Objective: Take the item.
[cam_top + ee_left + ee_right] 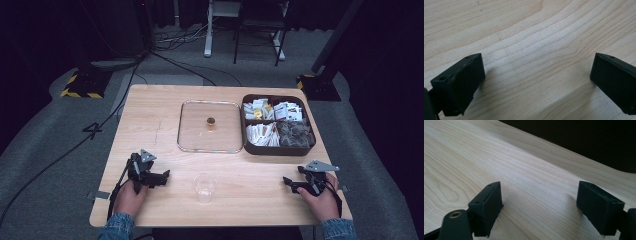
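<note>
Pale wooden counter (150, 120) carries a clear plastic cup (205, 186) at its near edge, between the left gripper (161, 178) and right gripper (289, 183), nearer the left, both with jaws spread wide, holding nothing.

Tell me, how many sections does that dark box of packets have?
4, in a two-by-two grid inside the dark box: back left, back right, front left and front right, each holding packets. The clear lid lies beside it.

A dark mark like the figure 4 (93, 130) stands on the grey floor (45, 150), left of frame. Print on the packets (272, 122), right, is too small to read.
</note>
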The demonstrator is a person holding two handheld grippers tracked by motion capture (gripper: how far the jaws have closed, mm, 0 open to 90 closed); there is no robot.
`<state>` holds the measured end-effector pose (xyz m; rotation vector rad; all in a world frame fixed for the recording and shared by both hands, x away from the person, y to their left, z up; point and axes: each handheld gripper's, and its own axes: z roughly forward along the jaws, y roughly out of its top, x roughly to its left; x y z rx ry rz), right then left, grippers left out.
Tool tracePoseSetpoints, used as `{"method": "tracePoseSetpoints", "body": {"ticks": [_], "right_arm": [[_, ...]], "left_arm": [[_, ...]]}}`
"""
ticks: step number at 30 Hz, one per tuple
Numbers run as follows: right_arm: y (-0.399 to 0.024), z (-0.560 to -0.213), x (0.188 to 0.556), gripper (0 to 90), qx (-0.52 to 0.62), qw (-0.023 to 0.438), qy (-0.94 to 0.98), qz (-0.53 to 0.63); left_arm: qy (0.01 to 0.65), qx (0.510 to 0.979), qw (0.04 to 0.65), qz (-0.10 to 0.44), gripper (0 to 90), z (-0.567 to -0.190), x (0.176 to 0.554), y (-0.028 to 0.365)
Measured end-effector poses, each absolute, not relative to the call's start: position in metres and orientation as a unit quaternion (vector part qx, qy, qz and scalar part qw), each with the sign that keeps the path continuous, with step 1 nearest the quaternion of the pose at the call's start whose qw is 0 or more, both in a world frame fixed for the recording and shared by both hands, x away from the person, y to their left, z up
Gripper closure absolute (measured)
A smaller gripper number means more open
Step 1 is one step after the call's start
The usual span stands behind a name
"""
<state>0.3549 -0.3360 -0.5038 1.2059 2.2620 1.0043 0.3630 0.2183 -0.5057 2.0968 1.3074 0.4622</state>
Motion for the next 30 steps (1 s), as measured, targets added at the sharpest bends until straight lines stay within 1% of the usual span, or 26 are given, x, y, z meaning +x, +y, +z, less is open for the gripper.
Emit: {"method": "tracePoseSetpoints", "body": {"ticks": [30], "right_arm": [[-0.3336,-0.5038,0.3531,21.2,0.44,0.197,0.801,0.355]], "left_arm": [[0.494,0.794,0.309,0.176,0.0,-0.5056,0.3637,0.2181]]}}
